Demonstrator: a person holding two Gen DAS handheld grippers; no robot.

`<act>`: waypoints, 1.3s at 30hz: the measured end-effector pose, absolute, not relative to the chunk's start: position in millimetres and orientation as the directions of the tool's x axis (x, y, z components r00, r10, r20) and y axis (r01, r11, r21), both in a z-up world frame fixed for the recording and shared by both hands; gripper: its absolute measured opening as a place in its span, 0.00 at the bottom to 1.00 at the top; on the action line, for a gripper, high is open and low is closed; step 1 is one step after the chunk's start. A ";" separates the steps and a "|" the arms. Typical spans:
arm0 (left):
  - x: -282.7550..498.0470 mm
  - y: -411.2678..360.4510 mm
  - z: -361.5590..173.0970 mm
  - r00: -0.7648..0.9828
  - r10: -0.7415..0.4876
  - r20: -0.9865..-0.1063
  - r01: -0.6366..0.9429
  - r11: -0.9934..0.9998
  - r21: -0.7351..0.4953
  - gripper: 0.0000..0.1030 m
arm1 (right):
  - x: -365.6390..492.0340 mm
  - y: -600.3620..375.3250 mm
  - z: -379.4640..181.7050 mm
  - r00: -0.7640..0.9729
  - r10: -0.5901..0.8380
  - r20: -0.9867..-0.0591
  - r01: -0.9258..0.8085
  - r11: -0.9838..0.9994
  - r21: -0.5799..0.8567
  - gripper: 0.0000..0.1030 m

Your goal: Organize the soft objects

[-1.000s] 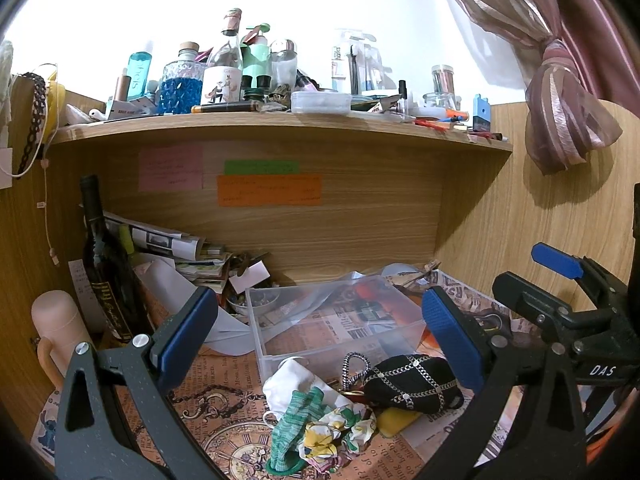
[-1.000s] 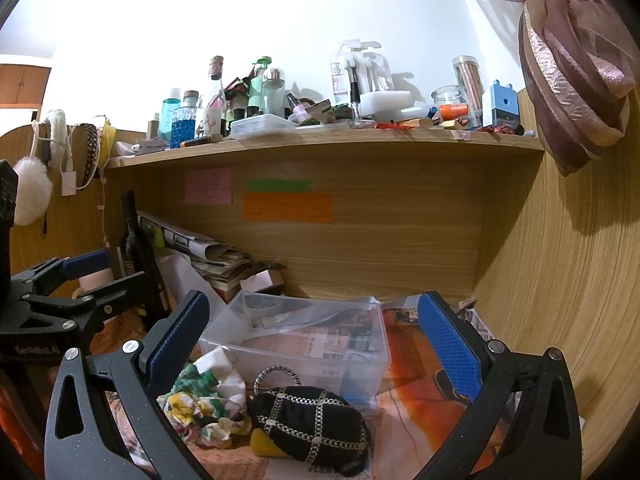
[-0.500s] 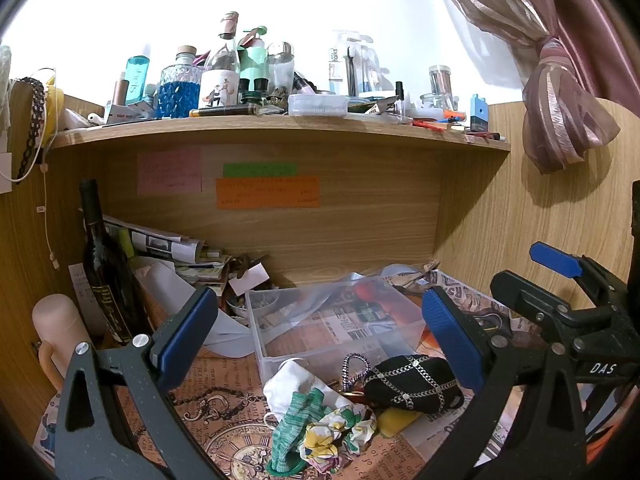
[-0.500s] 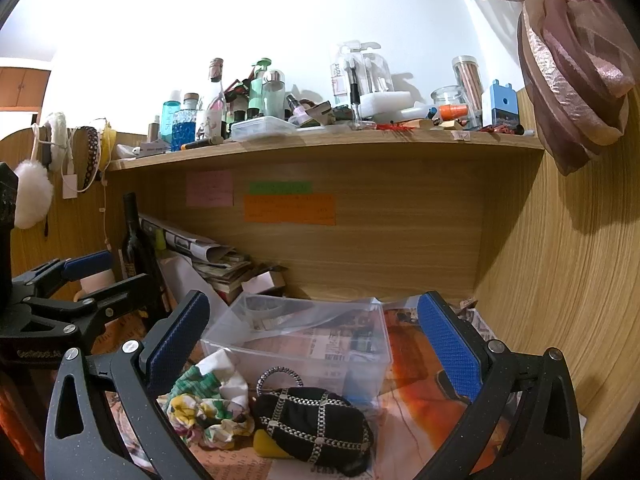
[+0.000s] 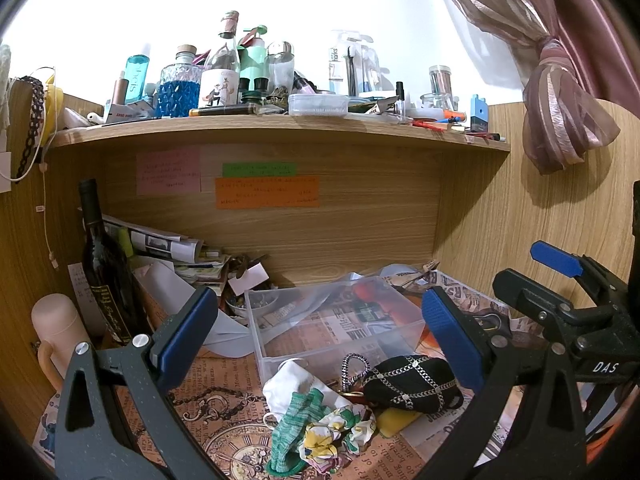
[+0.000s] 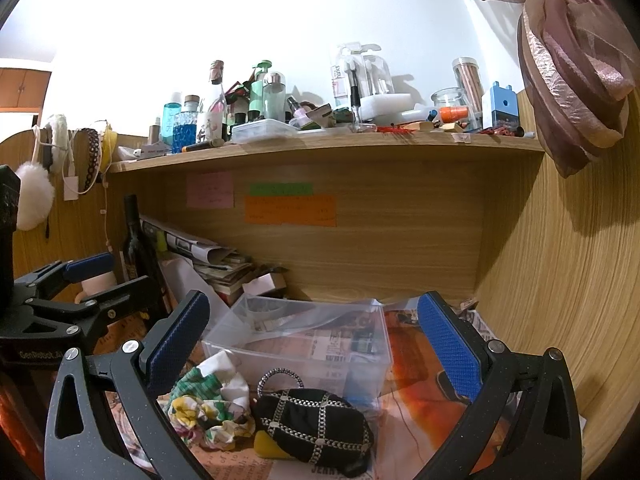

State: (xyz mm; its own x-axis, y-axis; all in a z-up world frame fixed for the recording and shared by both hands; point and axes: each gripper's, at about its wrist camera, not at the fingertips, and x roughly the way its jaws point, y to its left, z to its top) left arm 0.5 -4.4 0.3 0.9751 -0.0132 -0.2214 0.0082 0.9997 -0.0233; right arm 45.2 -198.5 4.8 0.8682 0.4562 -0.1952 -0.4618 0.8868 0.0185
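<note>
A wooden alcove under a cluttered shelf (image 5: pixel 280 130) frames the scene, with coloured paper notes (image 5: pixel 267 192) stuck on its back panel and a tied-back pink curtain (image 5: pixel 560 120) hanging at the right. The surface (image 5: pixel 224 412) is covered in printed paper. On it stands a clear plastic box (image 5: pixel 332 328), and just in front of the box lies a small heap of soft objects: a black pouch with silver chain pattern (image 6: pixel 312 420), a white cloth (image 5: pixel 292 384), a green knitted piece (image 5: pixel 296 424) and a yellow-flowered scrunchie (image 6: pixel 200 416), all touching one another. A yellow item peeks out beneath the pouch.

The left gripper (image 5: pixel 320 328) hovers above this heap with its blue pads spread wide and nothing between them. The right gripper (image 6: pixel 312 340) is likewise wide apart and empty, poised over the pouch and box.

To the left, a dark wine bottle (image 5: pixel 104 268) stands upright beside a pale pink mug (image 5: pixel 60 332), with rolled newspapers (image 5: pixel 160 240) and loose papers stacked behind the box. Each gripper shows at the edge of the other's view, close alongside.
</note>
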 end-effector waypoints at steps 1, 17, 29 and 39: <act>0.4 -4.4 0.2 0.975 -0.014 -0.221 0.009 1.000 -0.023 1.00 | 45.5 -198.3 4.9 0.868 0.456 -0.196 -0.462 0.887 0.019 1.00; 7.6 0.5 -7.3 0.966 -0.020 -0.258 0.013 0.999 -0.031 1.00 | 51.0 -197.4 -1.4 0.857 0.463 -0.228 -0.470 0.882 0.024 1.00; 29.3 23.9 -64.6 0.886 -0.054 -0.461 0.013 0.996 -0.093 1.00 | 72.0 -199.9 -47.5 0.811 0.437 -0.390 -0.463 0.886 0.031 1.00; 37.8 25.6 -102.8 0.826 -0.067 -0.560 0.004 0.994 -0.112 0.89 | 83.9 -198.3 -86.3 0.744 0.424 -0.516 -0.469 0.882 0.049 1.00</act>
State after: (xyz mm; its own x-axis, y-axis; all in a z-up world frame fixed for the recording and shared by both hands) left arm 37.8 25.6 -102.8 0.8259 -0.0667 -0.5599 0.0043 0.9937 -0.1120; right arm 83.9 -198.3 -86.3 0.7442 0.4241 -0.5160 -0.4686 0.8820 0.0490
